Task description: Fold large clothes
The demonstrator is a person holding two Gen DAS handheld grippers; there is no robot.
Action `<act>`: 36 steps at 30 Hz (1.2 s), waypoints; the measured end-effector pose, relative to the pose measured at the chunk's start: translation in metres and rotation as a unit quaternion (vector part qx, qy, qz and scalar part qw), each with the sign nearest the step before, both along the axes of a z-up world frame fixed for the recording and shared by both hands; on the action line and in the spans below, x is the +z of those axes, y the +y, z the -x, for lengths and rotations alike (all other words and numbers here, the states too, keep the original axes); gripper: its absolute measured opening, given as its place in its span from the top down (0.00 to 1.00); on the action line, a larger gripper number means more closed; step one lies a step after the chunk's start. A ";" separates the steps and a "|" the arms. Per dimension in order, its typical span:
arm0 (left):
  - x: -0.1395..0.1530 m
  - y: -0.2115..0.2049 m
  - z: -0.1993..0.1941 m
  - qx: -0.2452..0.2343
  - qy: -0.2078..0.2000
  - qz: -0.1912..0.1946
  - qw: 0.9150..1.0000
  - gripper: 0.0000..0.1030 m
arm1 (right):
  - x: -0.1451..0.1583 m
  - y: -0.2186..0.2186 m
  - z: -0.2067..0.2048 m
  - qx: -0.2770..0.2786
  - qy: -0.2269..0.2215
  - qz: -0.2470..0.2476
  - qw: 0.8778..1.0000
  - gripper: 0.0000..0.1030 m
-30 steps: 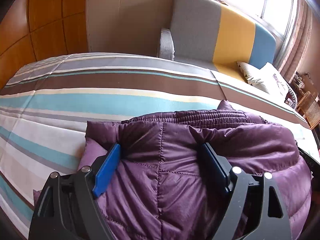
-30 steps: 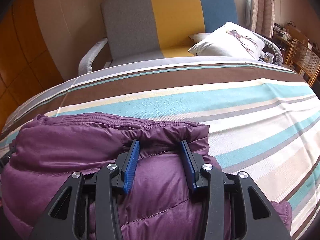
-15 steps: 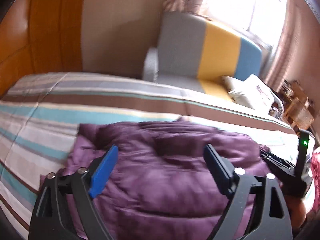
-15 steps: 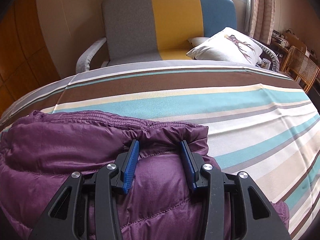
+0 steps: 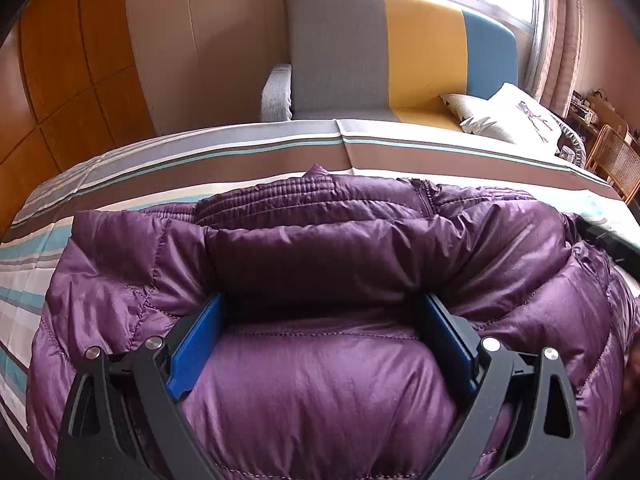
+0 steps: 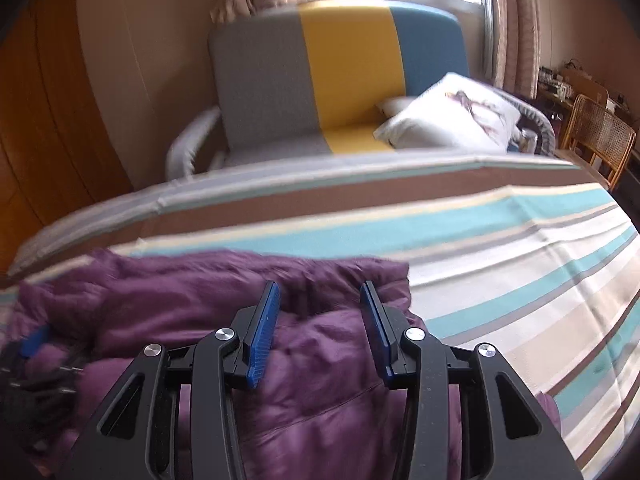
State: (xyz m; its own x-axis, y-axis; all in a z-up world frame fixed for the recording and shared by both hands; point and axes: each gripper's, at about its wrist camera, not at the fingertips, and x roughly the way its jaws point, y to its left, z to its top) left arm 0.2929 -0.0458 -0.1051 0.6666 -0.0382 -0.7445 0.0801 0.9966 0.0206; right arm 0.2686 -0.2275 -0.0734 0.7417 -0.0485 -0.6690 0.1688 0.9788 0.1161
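Note:
A puffy purple down jacket [image 5: 360, 248] lies folded on the striped bed. In the left wrist view my left gripper [image 5: 324, 304] stands wide open, pushed down into the jacket, with a thick roll of it bulging between the blue pads. The right wrist view is blurred. It shows the jacket [image 6: 160, 292] near its right edge, where my right gripper [image 6: 320, 286] stays half closed on a thick fold, the fabric puckered around its tips. A blue pad [image 6: 34, 338] of the left gripper shows at the lower left of that view.
The bed cover [image 6: 500, 260] is striped brown, teal and cream and stretches out to the right. Behind the bed stands a grey, yellow and blue sofa chair [image 5: 340, 48] with a white pillow [image 5: 508, 116]. A wicker chair [image 6: 600, 136] is at far right, wooden panels [image 5: 72, 60] at left.
My left gripper let go of the jacket's left part, lifted, moved right and came down wide over the middle roll. My right gripper rose a little with the fold still in it.

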 end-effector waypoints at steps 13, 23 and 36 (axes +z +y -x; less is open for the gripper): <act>-0.001 0.008 0.003 0.012 0.002 0.010 1.000 0.06 | -0.034 0.079 -0.020 0.055 0.043 0.021 0.997 0.59; 0.014 0.032 0.021 0.023 0.003 0.044 0.999 0.06 | -0.020 0.067 -0.007 0.058 0.024 -0.014 0.998 0.53; 0.025 0.103 0.096 0.103 -0.025 0.084 0.991 0.04 | 0.012 0.068 0.063 0.082 0.005 -0.021 0.996 0.52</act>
State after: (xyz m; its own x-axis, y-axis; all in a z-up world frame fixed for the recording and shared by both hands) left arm 0.1967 0.0571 -0.0799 0.7092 -0.0182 -0.7047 -0.1229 0.9812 -0.1490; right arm 0.2055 -0.1595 -0.0612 0.7300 0.1007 -0.6760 0.0091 0.9876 0.1568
